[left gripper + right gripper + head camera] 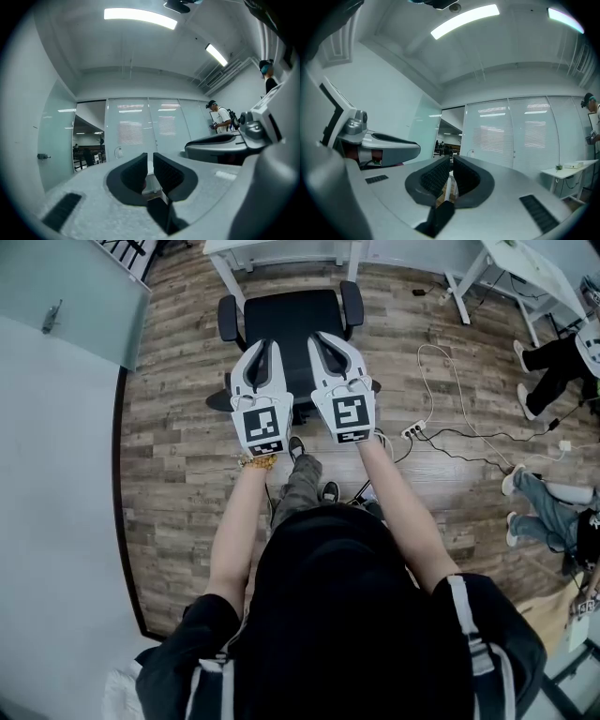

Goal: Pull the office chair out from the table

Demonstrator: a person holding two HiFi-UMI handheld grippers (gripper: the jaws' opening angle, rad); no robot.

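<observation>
No legible text. Only black-&-white square markers on cube of left gripper [262, 343] & of right gripper [324, 337].

Surroundings: white table [281, 257] at top, glass wall [66, 296] at left. Power strip [412, 432] w/ white cable [441, 371] on wood floor [178, 446], right of chair. Other people's legs [548, 367] far right.

Office chair [286, 320]: black, seat facing table, just short of table edge, armrests either side. Both grippers side by side, level, over chair's near (back) edge, pointing twd table.

Jaws: L & R each nearly together w/ narrow slit. Only floor & a white leg show thru it. Nothing clamped.
</observation>
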